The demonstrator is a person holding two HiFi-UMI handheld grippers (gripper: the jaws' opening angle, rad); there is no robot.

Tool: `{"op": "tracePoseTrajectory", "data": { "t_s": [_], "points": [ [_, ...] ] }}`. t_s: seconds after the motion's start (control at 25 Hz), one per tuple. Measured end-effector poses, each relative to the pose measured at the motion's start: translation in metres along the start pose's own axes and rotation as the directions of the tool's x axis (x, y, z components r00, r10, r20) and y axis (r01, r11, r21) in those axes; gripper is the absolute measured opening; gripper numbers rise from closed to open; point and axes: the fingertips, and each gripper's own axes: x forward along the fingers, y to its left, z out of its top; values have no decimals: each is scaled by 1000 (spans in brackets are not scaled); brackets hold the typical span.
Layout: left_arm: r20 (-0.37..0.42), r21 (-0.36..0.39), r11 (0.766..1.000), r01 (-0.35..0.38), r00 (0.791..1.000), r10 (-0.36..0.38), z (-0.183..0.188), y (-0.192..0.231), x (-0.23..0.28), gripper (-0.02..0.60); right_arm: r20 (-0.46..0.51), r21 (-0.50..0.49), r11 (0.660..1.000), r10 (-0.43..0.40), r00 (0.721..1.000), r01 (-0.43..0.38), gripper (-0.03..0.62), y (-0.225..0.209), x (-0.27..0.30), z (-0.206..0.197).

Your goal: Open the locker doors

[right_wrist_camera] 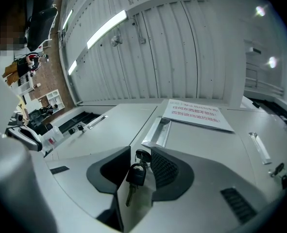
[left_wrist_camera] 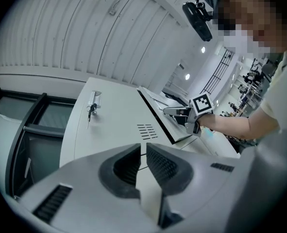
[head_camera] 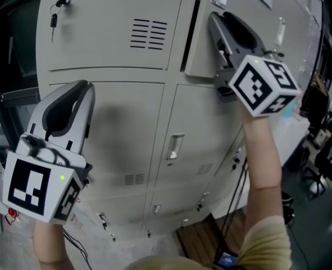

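Upper right locker door (head_camera: pixel 198 49) looks barely ajar, other doors (head_camera: pixel 112 134) shut; right gripper (right_wrist_camera: pixel 139 152) jaws wide around its key (right_wrist_camera: pixel 142 156), unclamped; left gripper (left_wrist_camera: pixel 143 147) narrowly parted, empty.

Left gripper (head_camera: pixel 82 89) sits at 8 o'clock in the head view, jaws pointing toward 12 o'clock, only a slit apart and empty; left forearm (head_camera: pixel 48 242) rises from 7 o'clock; right gripper (head_camera: pixel 216 21) is raised at 1 o'clock, aimed toward 11 o'clock, jaws apart either side of a key (right_wrist_camera: pixel 136 174); right forearm (head_camera: pixel 264 167) extends up from 5 o'clock.
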Motion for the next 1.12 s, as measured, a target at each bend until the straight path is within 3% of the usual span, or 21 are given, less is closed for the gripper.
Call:
{"op": "tracePoseTrajectory", "data": {
  "t_s": [0.12, 0.4, 0.56, 0.84, 1.12],
  "points": [
    [21, -13, 1000, 23, 1000, -23, 5, -8, 2, 20, -5, 17, 1000, 11, 1000, -11, 106, -2, -6, 7],
    [93, -6, 995, 95, 991, -94, 25, -38, 5, 20, -23, -54, 998, 26, 999, -27, 91, -4, -32, 34],
    [123, -28, 990, 141, 983, -136, 31, -53, 5, 20, -22, -26, 999, 22, 1000, -22, 91, -12, -51, 46],
    [161, -76, 976, 204, 968, -190, 34, -74, 11, 20, -8, 34, 999, -8, 1000, 9, 91, -33, -89, 67],
    [182, -107, 956, 273, 951, -251, 36, -104, 25, 20, -21, 8, 997, -81, 997, 81, 91, -57, -123, 83]
  ]
}}
